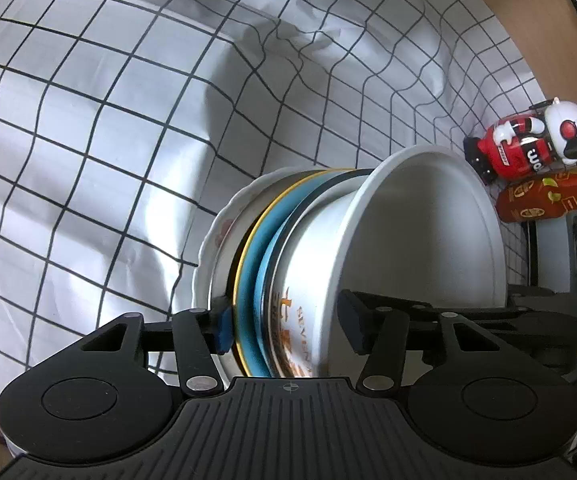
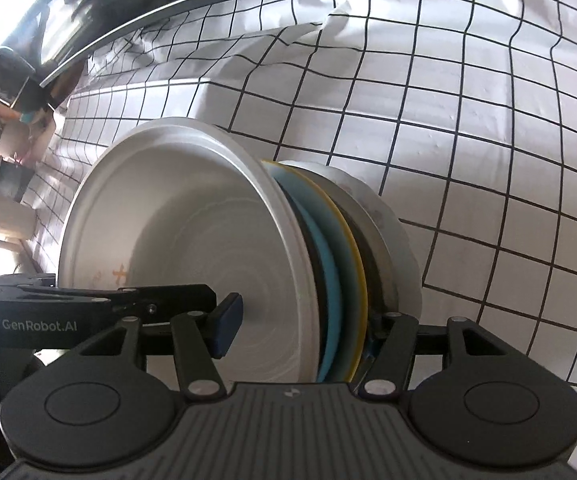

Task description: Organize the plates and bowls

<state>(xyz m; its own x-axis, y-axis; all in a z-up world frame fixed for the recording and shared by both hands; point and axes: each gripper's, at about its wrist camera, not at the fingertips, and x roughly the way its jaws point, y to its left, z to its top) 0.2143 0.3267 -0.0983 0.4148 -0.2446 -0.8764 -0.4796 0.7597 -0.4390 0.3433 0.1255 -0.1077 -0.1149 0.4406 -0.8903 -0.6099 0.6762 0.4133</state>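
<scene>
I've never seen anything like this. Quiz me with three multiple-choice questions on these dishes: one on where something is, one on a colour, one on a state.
1. The white bowl is:
A. at one end of the stack of dishes
B. alone, far from the plates
C. under the toy figure

2. The plate with the yellow rim is:
A. red
B. blue
C. green

3. The white bowl is:
A. full of food
B. broken in pieces
C. empty

Answers:
1 A: both views show the bowl nested against the plates as the stack's outermost piece.
2 B: a light blue face shows beside the yellow edge.
3 C: the right wrist view looks into a bare, whole white inside.
</scene>
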